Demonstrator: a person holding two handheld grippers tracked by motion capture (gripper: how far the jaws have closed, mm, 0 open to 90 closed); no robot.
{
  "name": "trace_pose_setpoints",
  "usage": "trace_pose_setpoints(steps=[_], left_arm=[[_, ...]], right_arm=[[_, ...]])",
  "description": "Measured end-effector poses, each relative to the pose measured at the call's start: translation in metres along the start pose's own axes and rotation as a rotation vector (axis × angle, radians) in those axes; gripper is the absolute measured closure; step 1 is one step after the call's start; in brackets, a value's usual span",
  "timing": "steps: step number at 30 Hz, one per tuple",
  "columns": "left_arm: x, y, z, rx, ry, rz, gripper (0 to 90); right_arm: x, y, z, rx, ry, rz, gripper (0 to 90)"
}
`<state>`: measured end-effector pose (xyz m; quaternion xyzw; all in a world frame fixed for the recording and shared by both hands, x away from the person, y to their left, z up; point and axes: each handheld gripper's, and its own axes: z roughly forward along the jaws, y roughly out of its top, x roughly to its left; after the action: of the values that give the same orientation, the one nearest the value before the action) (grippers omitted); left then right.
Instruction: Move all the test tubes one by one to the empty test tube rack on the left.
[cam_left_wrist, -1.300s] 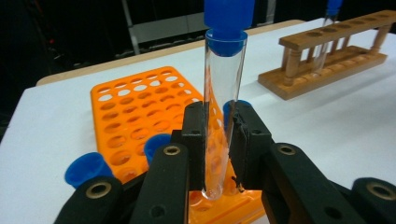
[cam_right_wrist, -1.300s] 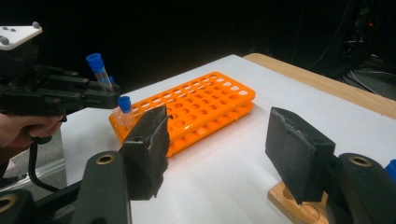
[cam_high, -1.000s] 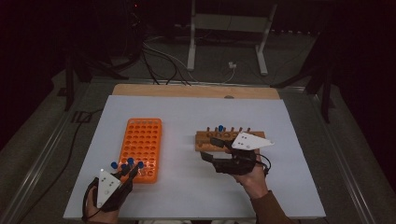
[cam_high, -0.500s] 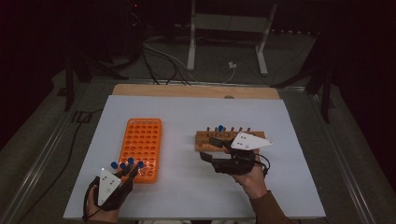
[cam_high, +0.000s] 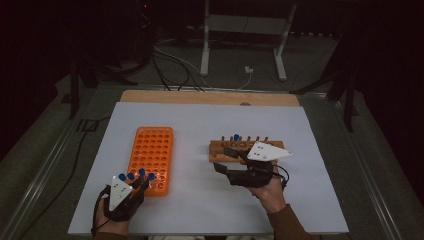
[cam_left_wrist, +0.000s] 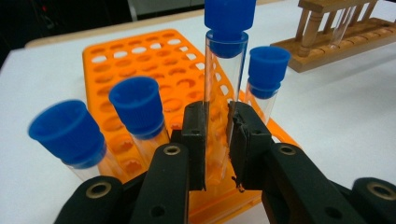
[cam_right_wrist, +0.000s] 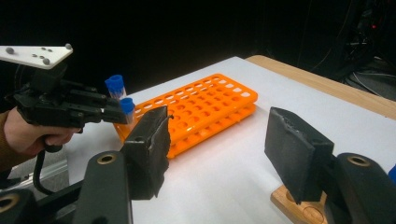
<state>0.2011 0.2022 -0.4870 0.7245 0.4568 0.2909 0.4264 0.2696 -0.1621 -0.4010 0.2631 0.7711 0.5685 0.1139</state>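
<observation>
Behind gripped tube (cam_left_wrist: 219, 98), rack (cam_left_wrist: 154, 60) holes hidden

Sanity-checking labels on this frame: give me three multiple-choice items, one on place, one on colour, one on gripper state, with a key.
1. Where do the capped tubes stand in the orange rack?
A. its near end, by the left gripper
B. its far end
C. its middle rows

2. What colour are the tube caps?
A. red
B. blue
C. white

3. How do the left gripper's jaws stand?
A. wide open, nothing between them
B. closed on the rack's edge
C. closed on a clear tube

Key: 1 A, the high view shows the caps clustered at the rack's near end; 2 B, the left gripper view shows blue caps; 3 C, the tube sits clamped between the pads.
</observation>
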Motion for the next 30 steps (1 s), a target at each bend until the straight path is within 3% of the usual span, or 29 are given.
trace_pose_setpoints(steps=[12,30], left_arm=[[-0.0019,-0.0007,0.0055,0.076,0.013,-0.021,78.0],[-0.0062,0.0015,0.0065,0.121,0.045,-0.033,76.9]], right_arm=[[-0.0008,-0.0008,-0.0004,0.003,-0.003,0.001,40.0],[-0.0007,-0.0043,0.0003,0.01,-0.006,0.004,39.9]])
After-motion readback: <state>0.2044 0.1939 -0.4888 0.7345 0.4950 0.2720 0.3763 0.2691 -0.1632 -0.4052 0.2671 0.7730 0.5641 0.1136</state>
